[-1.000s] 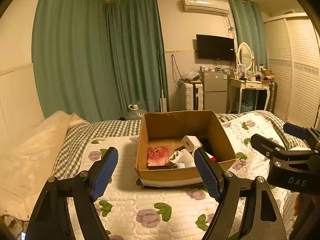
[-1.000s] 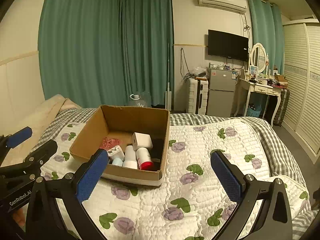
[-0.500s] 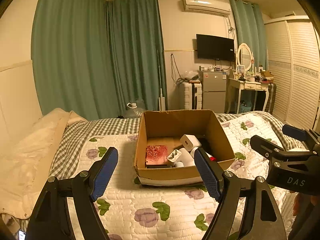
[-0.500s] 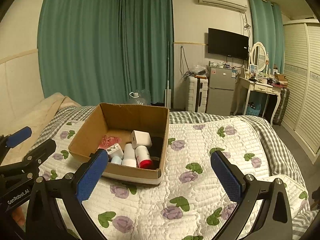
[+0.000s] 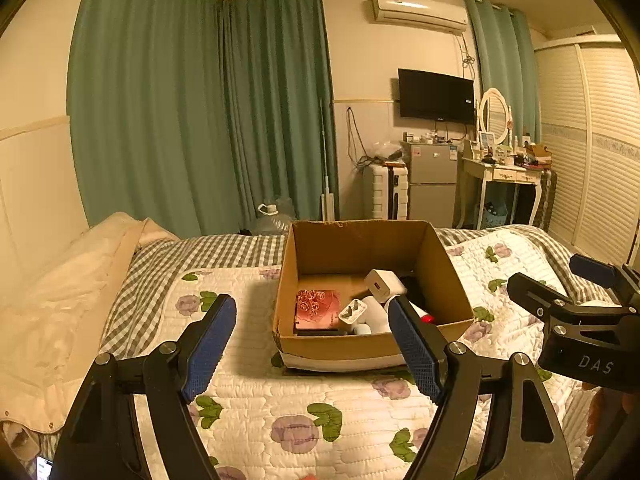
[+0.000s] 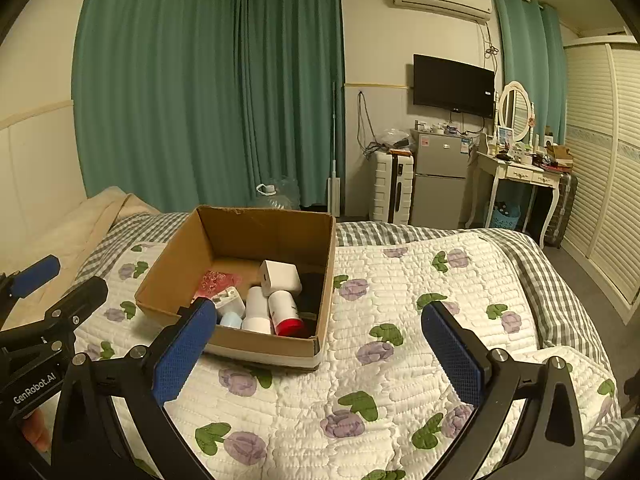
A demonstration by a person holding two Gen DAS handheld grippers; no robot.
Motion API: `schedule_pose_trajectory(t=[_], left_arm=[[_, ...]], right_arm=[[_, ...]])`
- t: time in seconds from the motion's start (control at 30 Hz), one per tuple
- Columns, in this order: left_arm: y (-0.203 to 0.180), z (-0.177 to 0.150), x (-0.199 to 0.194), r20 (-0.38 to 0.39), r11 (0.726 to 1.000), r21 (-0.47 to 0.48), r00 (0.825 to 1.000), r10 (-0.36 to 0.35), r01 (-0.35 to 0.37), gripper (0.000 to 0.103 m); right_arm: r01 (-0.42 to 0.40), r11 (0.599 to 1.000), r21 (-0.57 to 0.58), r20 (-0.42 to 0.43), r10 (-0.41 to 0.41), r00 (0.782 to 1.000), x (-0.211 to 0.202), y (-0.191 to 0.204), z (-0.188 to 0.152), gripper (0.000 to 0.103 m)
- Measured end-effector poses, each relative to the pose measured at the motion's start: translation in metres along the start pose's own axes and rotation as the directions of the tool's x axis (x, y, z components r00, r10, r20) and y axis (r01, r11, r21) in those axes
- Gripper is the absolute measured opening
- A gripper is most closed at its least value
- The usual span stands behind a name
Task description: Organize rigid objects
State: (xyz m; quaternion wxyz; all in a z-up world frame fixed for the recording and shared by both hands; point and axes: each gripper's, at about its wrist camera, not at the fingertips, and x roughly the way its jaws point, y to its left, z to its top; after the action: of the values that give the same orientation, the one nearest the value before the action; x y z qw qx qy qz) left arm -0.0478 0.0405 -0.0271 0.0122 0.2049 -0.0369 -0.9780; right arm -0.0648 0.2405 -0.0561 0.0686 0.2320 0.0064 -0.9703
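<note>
Both sets of jaws are held spread wide and empty, left gripper (image 5: pixel 312 344) and right gripper (image 6: pixel 320 354), above the bed (image 6: pixel 400 360). The cardboard box (image 6: pixel 256 350) is seen on the quilt, near the left gripper, with chargers (image 6: pixel 280 278) and bottles (image 6: pixel 284 308) piled inside.

A home bedroom: a quilted floral bed (image 6: pixel 400 360) fills the foreground, with green curtains (image 6: pixel 208 80), wall-mounted TV (image 6: pixel 453 86) and dressing table (image 6: pixel 516 170) at upper right.

A cardboard box (image 5: pixel 372 344) sat on the flowered quilt (image 5: pixel 260 400). Inside lay a pink card (image 5: pixel 318 306), a white charger (image 5: pixel 384 283) and a small plug (image 5: pixel 353 311). The left gripper (image 5: pixel 312 344) hovered empty, jaws wide apart; the right gripper (image 5: pixel 576 320) showed alongside.
</note>
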Motion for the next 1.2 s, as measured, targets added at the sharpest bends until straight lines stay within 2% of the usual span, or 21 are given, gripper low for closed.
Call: schedule_pose_trajectory(t=[1.2], left_arm=[[-0.0023,-0.0005,-0.0022,-0.008,1.000,0.007,1.000,0.001,-0.001,0.081]], right_arm=[[0.000,1.000,-0.003,-0.023,0.000,1.000,0.0040,0.0007,-0.0039,0.103]])
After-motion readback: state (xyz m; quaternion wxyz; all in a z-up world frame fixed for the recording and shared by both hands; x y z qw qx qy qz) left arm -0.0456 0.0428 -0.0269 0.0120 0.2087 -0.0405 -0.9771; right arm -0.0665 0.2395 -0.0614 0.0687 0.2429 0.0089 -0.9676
